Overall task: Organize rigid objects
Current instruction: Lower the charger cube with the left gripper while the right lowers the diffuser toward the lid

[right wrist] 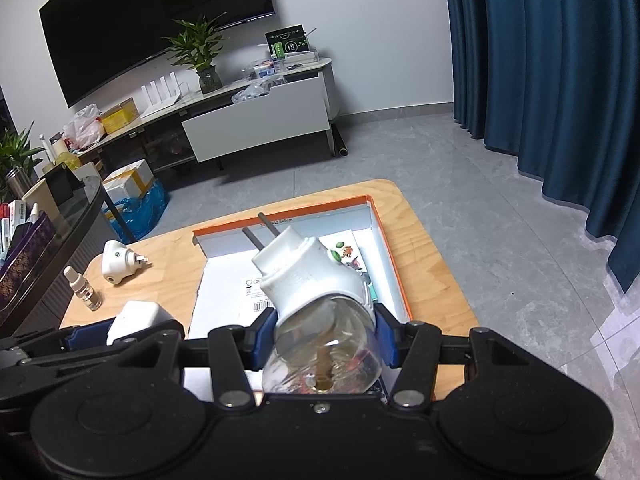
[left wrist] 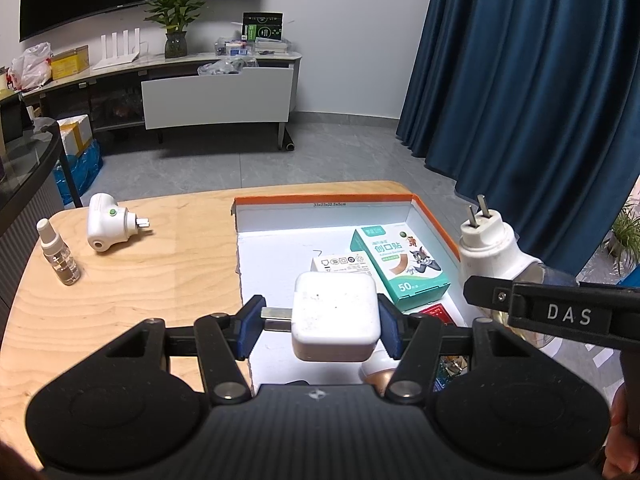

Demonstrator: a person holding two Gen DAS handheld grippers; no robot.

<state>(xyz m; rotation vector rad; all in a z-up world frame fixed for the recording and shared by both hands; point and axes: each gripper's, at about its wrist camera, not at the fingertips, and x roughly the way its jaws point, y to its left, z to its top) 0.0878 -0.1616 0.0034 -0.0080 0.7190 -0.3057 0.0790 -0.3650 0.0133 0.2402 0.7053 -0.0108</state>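
Observation:
My left gripper (left wrist: 320, 326) is shut on a white square charger (left wrist: 335, 316), held above the near part of the orange-rimmed white box (left wrist: 324, 199). My right gripper (right wrist: 320, 332) is shut on a white plug-in mosquito repeller with a clear liquid bottle (right wrist: 316, 300), prongs pointing up and away, above the box (right wrist: 280, 210). That repeller also shows in the left wrist view (left wrist: 490, 250) at the box's right side. The box holds a green bandage carton (left wrist: 400, 264) and a small white carton (left wrist: 340, 264). A second white repeller (left wrist: 108, 226) and a small spray bottle (left wrist: 60, 256) lie on the wooden table (left wrist: 140, 300).
The left gripper with the charger (right wrist: 136, 318) shows at the left in the right wrist view. A dark curved counter (left wrist: 28, 168) stands left of the table. A blue curtain (left wrist: 520, 80) hangs to the right. A TV stand (left wrist: 216, 96) lies across the floor.

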